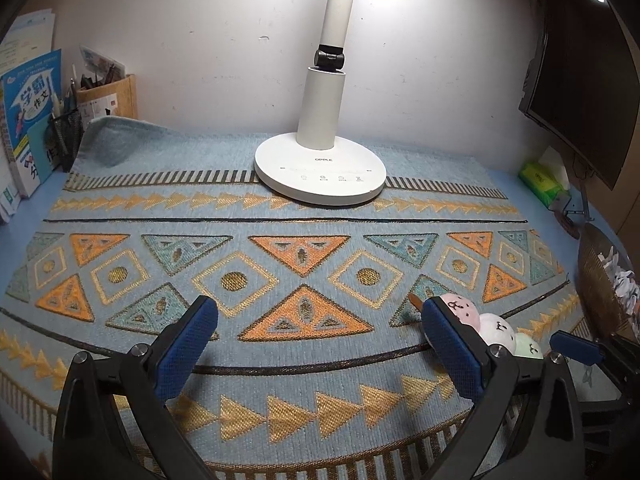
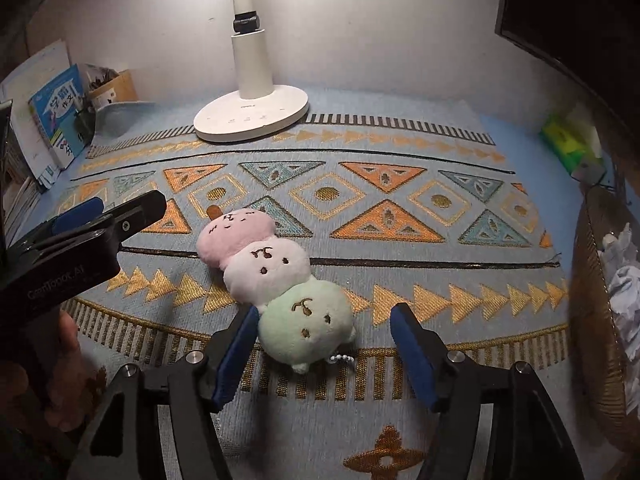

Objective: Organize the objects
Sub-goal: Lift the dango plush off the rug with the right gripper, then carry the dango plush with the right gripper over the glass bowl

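Lying flat on the patterned mat (image 2: 400, 152), the three-ball plush toy (image 2: 276, 280) sits well in front of the lamp base (image 2: 252, 118), clear of every mat edge. The right gripper (image 2: 326, 344) is released, its jaws standing apart around the green end, left pad touching, right pad clear. The left gripper (image 1: 320, 332) gapes empty over bare mat beside the plush. Open mat separates plush from lamp.

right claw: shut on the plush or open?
Open. In the right wrist view the right claw has its pads spread around the green end of the plush; the right pad stands clear, and the toy lies on the mat.
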A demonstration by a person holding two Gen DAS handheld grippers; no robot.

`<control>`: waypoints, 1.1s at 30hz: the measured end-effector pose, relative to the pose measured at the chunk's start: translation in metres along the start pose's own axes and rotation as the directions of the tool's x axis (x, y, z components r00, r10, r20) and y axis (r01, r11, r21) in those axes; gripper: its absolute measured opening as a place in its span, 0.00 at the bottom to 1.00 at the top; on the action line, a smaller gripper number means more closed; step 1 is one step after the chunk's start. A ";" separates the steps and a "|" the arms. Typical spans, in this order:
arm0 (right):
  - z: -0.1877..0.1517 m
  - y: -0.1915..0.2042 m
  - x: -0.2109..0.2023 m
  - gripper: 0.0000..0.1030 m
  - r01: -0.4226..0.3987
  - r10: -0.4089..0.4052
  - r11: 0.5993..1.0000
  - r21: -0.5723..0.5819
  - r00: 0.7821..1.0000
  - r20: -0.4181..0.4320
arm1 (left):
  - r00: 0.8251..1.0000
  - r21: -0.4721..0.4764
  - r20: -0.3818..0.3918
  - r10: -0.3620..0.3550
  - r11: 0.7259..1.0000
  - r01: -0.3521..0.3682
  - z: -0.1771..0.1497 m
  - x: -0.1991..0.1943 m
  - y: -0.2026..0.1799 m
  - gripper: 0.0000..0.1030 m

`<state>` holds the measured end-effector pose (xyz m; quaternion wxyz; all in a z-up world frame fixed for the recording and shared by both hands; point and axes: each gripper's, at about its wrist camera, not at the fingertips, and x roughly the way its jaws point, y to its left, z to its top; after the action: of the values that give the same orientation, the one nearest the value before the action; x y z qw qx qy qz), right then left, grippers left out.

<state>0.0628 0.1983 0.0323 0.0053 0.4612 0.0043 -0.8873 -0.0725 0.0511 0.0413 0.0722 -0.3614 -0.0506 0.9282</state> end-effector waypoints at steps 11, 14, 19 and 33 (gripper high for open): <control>0.006 0.007 0.017 0.45 -0.103 0.103 0.995 -0.006 0.995 0.004 | 1.000 0.007 -0.004 0.002 1.000 -0.002 0.001 0.001 -0.001 0.99; 0.004 0.005 0.005 0.44 -0.076 0.076 0.997 0.010 0.996 0.042 | 1.000 0.025 0.003 0.018 1.000 -0.018 0.000 -0.003 -0.005 0.99; 0.003 -0.017 -0.030 0.44 -0.079 0.071 0.994 0.079 0.992 0.103 | 0.996 0.069 0.056 0.076 0.994 -0.079 -0.003 -0.028 -0.023 0.99; -0.029 -0.096 -0.137 0.44 0.058 -0.126 0.965 0.258 0.959 0.253 | 0.990 0.195 0.124 -0.066 0.980 0.041 -0.020 -0.095 -0.123 0.97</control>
<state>0.1638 0.2958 0.1286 -0.0933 0.3335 -0.0855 -0.9342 0.0218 0.1572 0.1078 0.1284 -0.2900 0.0247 0.9481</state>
